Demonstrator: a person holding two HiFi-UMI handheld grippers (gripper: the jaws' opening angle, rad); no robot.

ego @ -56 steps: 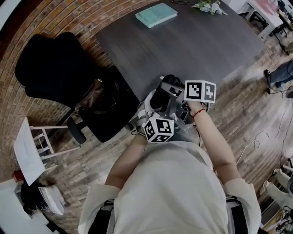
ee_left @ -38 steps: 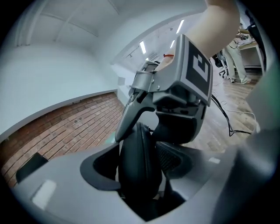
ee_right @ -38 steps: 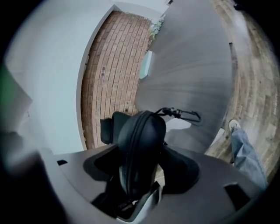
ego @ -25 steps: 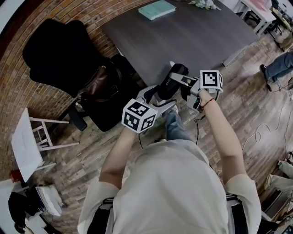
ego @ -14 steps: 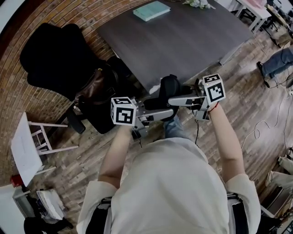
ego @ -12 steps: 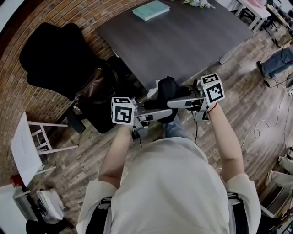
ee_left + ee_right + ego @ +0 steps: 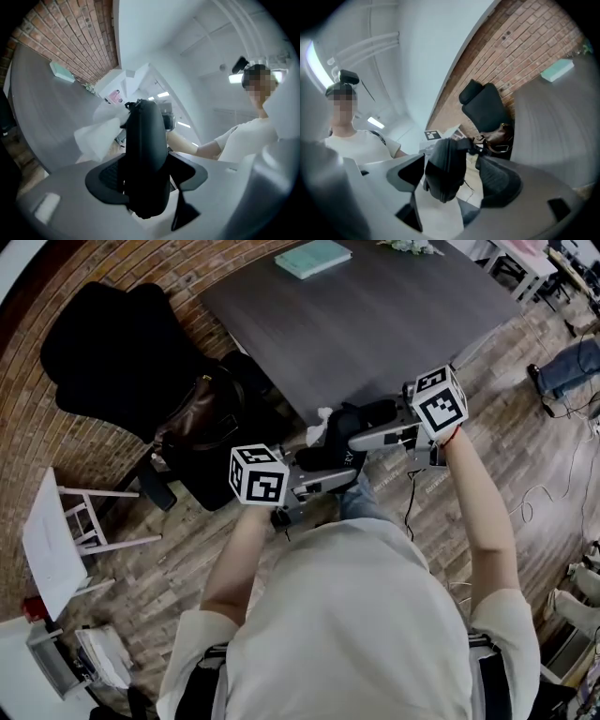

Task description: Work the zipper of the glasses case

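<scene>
A black zip glasses case (image 7: 345, 448) hangs in the air in front of the person, just short of the table's near edge. My left gripper (image 7: 330, 469) comes in from the left. Its jaws have just been closing, and both pads press the sides of the case (image 7: 145, 150). My right gripper (image 7: 367, 435) reaches in from the right. Its jaws have just been opening and now straddle the other end of the case (image 7: 440, 171), with a gap on one side. A white cloth (image 7: 96, 137) shows beside the case's far end.
Just beyond the case lies a dark table (image 7: 375, 315), with a teal book (image 7: 314, 257) at its far side. A black chair (image 7: 112, 343) and a brown bag (image 7: 202, 423) stand to the left, a white stool (image 7: 66, 531) lower left. Another person's leg (image 7: 572, 381) is at the right.
Both grippers have rolled, and the right one has moved up toward the table edge. The case has shifted with them, and the white cloth now shows at its far end.
</scene>
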